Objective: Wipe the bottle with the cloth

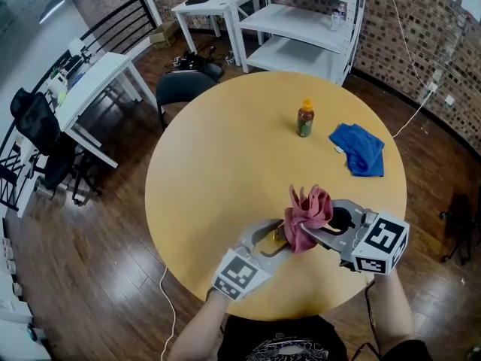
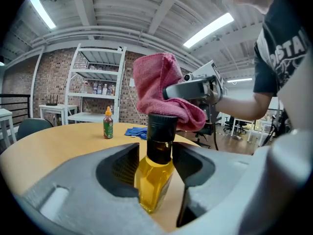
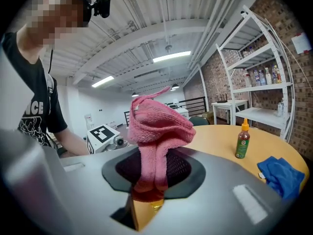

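Wipe started: your left hand-held gripper (image 1: 275,234) clamps the bottle (image 2: 153,180); your right hand-held gripper (image 1: 308,236) pinches the cloth (image 3: 157,126) over the cap (image 2: 162,124). Next, probably rub downward.

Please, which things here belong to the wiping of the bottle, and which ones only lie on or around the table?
For the job: yellow bottle, held in the left gripper; pink cloth, held in the right gripper.

Just lying about: sauce bottle; blue cloth; chair; shelf.

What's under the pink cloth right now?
The black cap of the yellow-liquid bottle, which the left gripper clamps. The pink cloth covers the cap's top, so that cannot be seen.
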Action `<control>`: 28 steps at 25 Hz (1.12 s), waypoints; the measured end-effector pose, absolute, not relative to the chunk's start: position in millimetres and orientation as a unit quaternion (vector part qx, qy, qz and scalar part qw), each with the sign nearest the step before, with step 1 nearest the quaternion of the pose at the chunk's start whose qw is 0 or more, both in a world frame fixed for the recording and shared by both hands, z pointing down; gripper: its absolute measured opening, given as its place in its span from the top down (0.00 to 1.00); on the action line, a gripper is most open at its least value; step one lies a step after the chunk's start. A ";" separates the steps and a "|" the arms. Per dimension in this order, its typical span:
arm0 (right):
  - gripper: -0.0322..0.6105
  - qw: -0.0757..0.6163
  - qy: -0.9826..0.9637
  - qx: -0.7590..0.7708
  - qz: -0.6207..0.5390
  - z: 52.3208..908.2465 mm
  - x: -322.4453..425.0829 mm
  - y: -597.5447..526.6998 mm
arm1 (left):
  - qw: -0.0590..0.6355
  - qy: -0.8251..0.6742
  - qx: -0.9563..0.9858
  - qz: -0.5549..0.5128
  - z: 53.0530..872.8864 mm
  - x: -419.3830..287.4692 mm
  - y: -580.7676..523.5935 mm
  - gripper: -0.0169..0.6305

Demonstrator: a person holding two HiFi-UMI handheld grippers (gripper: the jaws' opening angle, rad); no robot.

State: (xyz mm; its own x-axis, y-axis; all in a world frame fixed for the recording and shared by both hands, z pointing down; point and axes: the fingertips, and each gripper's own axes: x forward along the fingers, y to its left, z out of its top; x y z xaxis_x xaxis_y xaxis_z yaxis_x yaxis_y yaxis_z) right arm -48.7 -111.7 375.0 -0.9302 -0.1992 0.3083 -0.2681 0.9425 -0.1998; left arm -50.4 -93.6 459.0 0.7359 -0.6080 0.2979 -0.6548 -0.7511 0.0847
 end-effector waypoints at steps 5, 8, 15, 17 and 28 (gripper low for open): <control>0.79 0.149 -0.972 0.133 0.125 383.7 -56.9 -127.4 | 0.093 -0.340 0.927 0.126 459.1 -54.8 -92.5 0.64; 0.79 0.144 -0.972 0.137 0.124 380.5 -66.6 -138.0 | 0.093 -0.340 0.927 0.127 458.2 -55.9 -92.8 0.64; 0.79 0.103 -0.982 0.127 0.096 343.6 -89.2 -143.2 | 0.093 -0.345 0.926 0.123 458.6 -57.3 -91.9 0.67; 0.79 0.081 -0.980 0.152 0.099 335.3 -78.4 -148.2 | 0.092 -0.349 0.925 0.121 457.2 -57.2 -91.5 0.69; 0.79 0.078 -0.922 0.295 0.240 431.7 -2.2 -143.6 | 0.118 -0.408 0.899 0.108 444.2 -84.2 -97.6 0.75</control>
State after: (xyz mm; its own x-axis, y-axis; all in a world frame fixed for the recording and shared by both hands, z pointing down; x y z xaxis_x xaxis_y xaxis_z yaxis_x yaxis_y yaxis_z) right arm -2.2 -143.6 431.7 -0.8141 -0.5061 0.2849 -0.5808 0.7106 -0.3972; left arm -84.2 -97.6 444.2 0.6433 -0.7080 0.2915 -0.7593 -0.6388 0.1240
